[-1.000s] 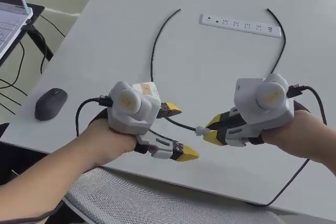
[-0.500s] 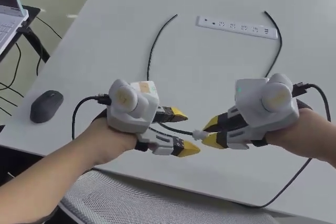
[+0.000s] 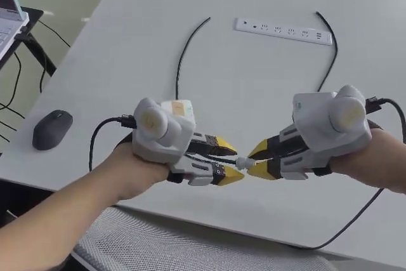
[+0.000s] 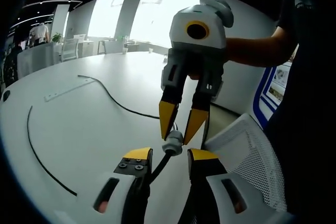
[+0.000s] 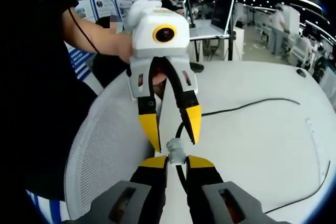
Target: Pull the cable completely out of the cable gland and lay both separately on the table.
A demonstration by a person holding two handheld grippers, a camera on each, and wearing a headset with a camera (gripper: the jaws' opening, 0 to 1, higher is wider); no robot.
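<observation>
1. One white cable gland (image 3: 240,164) up in the air, just above the near edge of the tabletop (image 3: 266,93), with a black cable (image 3: 179,68) threaded through it.
2. Pinched at the very tips of the right gripper (image 5: 177,162), jaws drawn almost together on the gland.
3. Left gripper (image 4: 170,154) tip to tip with the right one, jaws parted wider than the cable, straddling it just behind the gland.
4. Cable trailing from the gland down onto the tabletop, then curving away toward the far edge, free end close to the left end of a white power strip (image 3: 282,30).
5. Left hand (image 3: 127,169) wrapped around its gripper's body, forearm reaching in from the lower left, gripper pointing right and slightly down.
6. Right hand (image 3: 365,160) coming in from the right, gripper pointing left and slightly down, at about the same height as the other.
7. Farther out: a second black cable (image 3: 328,55) bending beside the right end of the power strip, a dark mouse (image 3: 52,129) near the left edge, and a grey mesh chair (image 3: 158,245) below the near edge.
</observation>
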